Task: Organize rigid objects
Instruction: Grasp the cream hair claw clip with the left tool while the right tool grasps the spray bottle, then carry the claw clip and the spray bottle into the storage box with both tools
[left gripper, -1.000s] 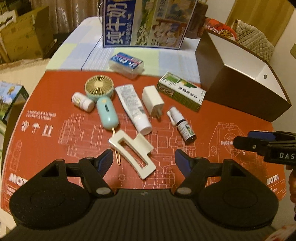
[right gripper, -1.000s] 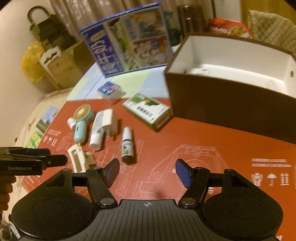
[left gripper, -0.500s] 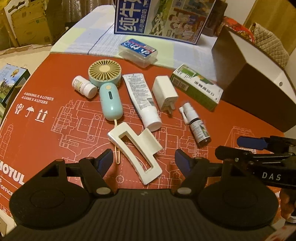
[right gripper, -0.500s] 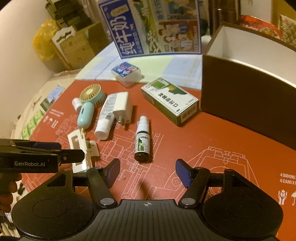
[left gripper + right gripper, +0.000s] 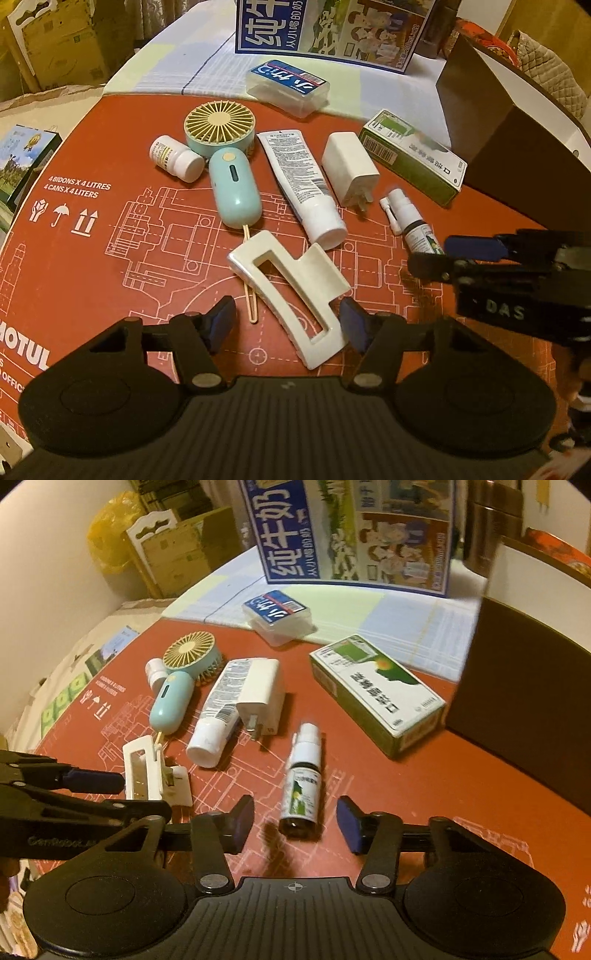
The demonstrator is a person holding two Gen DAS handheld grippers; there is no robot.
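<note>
Lining up on two pieces at once, both jaw pairs spread and empty

Left gripper [image 5: 288, 325] straddling the near end of the white hair claw [image 5: 291, 291] lying flat on the red mat [image 5: 92, 258]; right gripper [image 5: 295, 823] bracketing the spray bottle [image 5: 301, 775] base; lowering squarely and centring before squeezing, then carrying toward the brown box [image 5: 517, 147] beside

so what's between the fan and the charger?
The white tube lies between the fan and the charger, clearest in the left wrist view.

Dim warm light; cardboard boxes [image 5: 177, 554] against perhaps a pale wall [image 5: 44, 572].
</note>
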